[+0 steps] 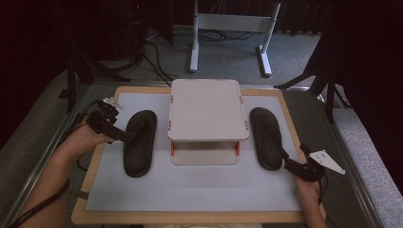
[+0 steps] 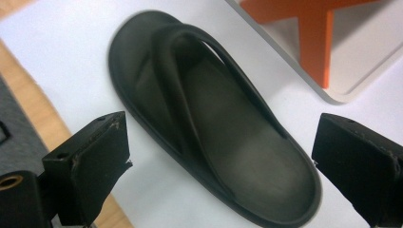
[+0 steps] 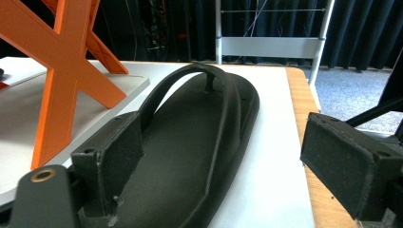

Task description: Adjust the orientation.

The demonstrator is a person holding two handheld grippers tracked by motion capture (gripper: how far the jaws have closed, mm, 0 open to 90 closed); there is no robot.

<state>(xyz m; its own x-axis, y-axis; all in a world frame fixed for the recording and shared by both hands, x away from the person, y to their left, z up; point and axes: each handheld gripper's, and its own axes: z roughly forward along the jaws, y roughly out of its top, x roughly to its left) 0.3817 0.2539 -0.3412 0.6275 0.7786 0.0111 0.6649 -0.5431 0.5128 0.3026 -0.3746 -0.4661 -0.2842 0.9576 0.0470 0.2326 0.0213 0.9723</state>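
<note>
Two black flip-flops lie on a white mat, one on each side of a white two-tier rack with orange supports. My left gripper is at the outer edge of the left flip-flop. It is open, and in the left gripper view the sandal lies below and between its fingers. My right gripper is open at the heel of the right flip-flop. In the right gripper view it sits low over that heel, its left finger above the sole.
The white mat covers a wooden board with a metal-framed table around it. Behind the table stand a grey desk frame, black stands and floor cables. An orange X-brace is close to the right sandal.
</note>
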